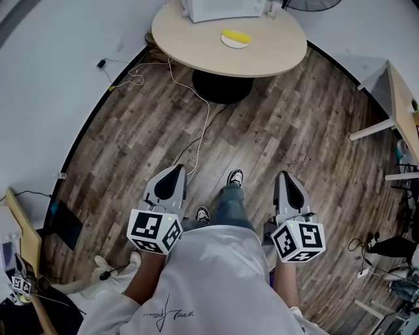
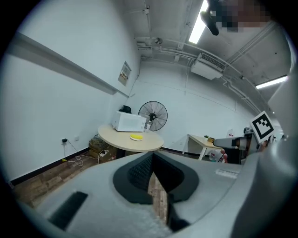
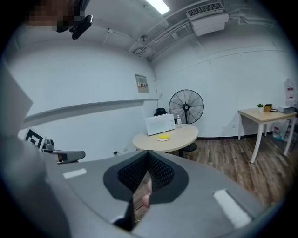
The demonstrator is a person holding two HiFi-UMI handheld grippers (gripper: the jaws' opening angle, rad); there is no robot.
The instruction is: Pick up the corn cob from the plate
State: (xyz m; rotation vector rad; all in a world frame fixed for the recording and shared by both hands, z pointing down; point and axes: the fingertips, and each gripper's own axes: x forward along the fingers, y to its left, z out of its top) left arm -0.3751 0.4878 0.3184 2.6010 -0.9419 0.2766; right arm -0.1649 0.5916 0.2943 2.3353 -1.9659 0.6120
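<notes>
Far ahead, a yellow corn cob [image 1: 237, 36] lies on a small white plate [image 1: 224, 42] on a round beige table [image 1: 275, 49]. Both grippers are held low near the person's waist, well short of the table. My left gripper [image 1: 175, 173] has its jaws together and holds nothing. The right gripper [image 1: 286, 178] is likewise shut and empty. The left gripper view shows the corn cob [image 2: 136, 136] small in the distance beyond my shut left gripper [image 2: 152, 160]. The right gripper view also has the corn cob [image 3: 164, 137] on the table [image 3: 182, 135] past the right gripper [image 3: 147, 158].
A white microwave [image 1: 219, 8] stands at the table's back, and a floor fan [image 2: 153, 115] stands behind it. White cables [image 1: 196, 111] trail over the wood floor between me and the table. A wooden desk [image 1: 400, 114] is at the right. The person's shoes [image 1: 234, 177] show between the grippers.
</notes>
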